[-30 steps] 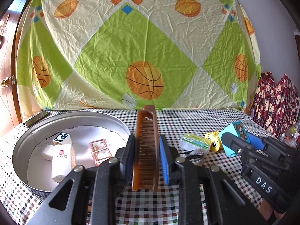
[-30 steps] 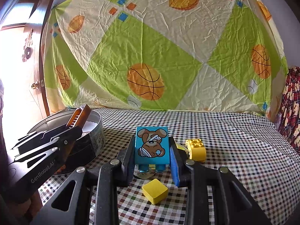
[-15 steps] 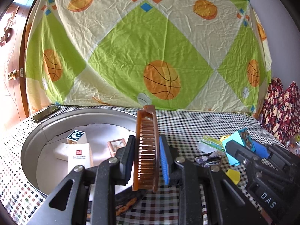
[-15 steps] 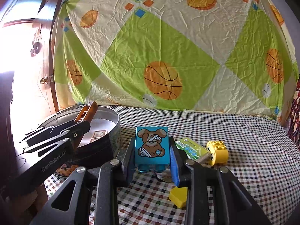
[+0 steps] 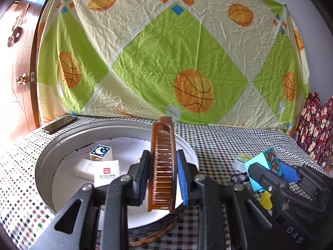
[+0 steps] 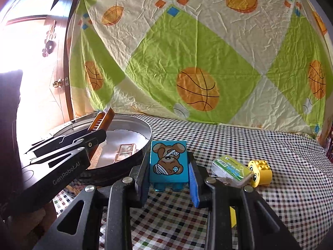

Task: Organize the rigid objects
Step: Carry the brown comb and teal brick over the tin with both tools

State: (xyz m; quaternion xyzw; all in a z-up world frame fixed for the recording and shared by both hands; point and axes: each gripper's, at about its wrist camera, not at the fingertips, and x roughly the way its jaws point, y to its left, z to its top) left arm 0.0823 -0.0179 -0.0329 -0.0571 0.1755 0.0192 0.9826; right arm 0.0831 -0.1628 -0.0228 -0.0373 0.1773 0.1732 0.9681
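Checked tablecloth: left gripper clamps translucent brown plastic comb above round metal tin (likely for release); right gripper pinches blue bear-printed toy block.

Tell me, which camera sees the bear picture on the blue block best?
The right wrist view. There the blue block faces the camera, held in the right claw, so the whole bandaged bear shows. In the left wrist view the block sits off to the side, small, tilted and partly hidden by that claw.
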